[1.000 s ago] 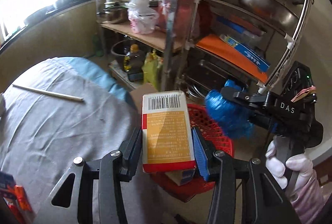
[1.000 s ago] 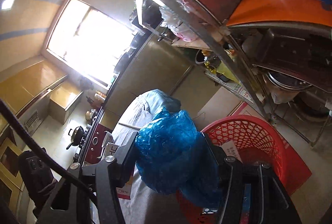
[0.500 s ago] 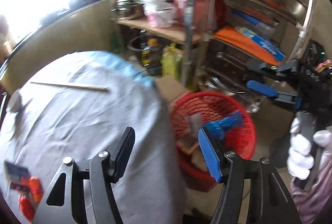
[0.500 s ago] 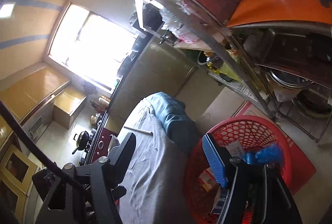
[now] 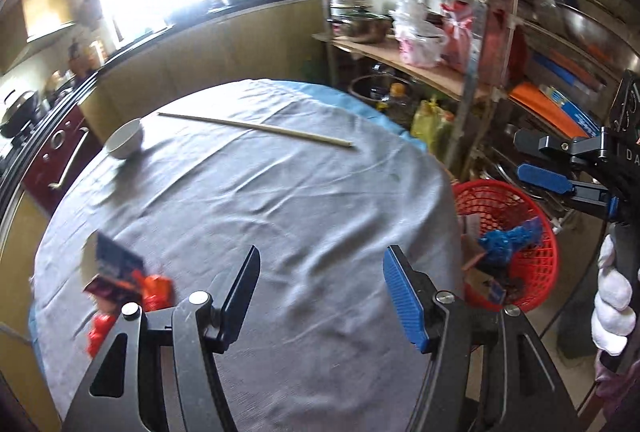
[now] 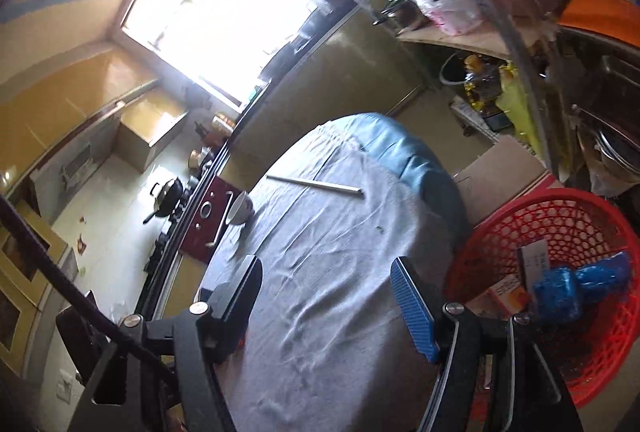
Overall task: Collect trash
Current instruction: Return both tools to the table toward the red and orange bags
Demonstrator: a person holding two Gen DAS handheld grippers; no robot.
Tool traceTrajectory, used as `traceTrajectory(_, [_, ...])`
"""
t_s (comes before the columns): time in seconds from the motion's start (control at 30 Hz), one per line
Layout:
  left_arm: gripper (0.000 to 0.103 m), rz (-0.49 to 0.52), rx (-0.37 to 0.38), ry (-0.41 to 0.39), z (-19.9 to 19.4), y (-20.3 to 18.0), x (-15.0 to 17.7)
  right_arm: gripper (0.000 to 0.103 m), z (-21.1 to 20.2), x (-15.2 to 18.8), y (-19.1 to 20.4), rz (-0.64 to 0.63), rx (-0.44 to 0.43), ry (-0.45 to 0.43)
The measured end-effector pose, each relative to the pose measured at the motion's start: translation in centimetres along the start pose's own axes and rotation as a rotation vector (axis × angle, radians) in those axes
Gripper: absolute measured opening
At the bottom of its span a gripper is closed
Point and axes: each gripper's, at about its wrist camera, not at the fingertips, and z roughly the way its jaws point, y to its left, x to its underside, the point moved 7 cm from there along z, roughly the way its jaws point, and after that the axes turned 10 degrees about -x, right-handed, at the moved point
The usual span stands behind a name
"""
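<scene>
A red basket (image 5: 538, 264) stands on the floor right of the round table; it also shows in the right wrist view (image 6: 600, 344). A blue plastic bag (image 5: 508, 238) (image 6: 576, 286) and boxes (image 6: 510, 294) lie in it. My left gripper (image 5: 324, 292) is open and empty above the table's near side. My right gripper (image 6: 328, 306) is open and empty; it shows in the left wrist view (image 5: 540, 162) above the basket. Red and dark wrappers (image 5: 124, 284) lie at the table's left edge.
A grey cloth covers the table (image 5: 260, 200). A chopstick (image 5: 256, 128) and a white bowl (image 5: 126, 142) lie at its far side. A metal shelf rack (image 5: 472, 64) with pots and bags stands behind the basket. A counter with a stove (image 6: 172, 200) runs along the left.
Both grippers opened: the box left my left gripper and the blue bag left my right one, and both now lie in the basket. Both grippers then swung left over the table.
</scene>
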Motion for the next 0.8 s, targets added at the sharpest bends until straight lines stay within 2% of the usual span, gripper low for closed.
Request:
traceTrajectory(0.23, [0.065, -0.076, -0.029, 0.006, -0.3, 4.3, 2.0, 0.07, 2.8, 1.7, 3.3, -0.058, 0.0, 0.074])
traceTrajectory(0.5, [0.069, -0.179, -0.099, 0.079, 0.3, 10.6, 8.0, 0.07, 5.3, 3.8, 5.9, -0.105, 0.001, 0.151])
traceTrajectory(0.8, [0.069, -0.397, -0.31, 0.164, 0.8, 22.7, 15.8, 0.07, 10.1, 7.5, 8.3, -0.137, -0.011, 0.279])
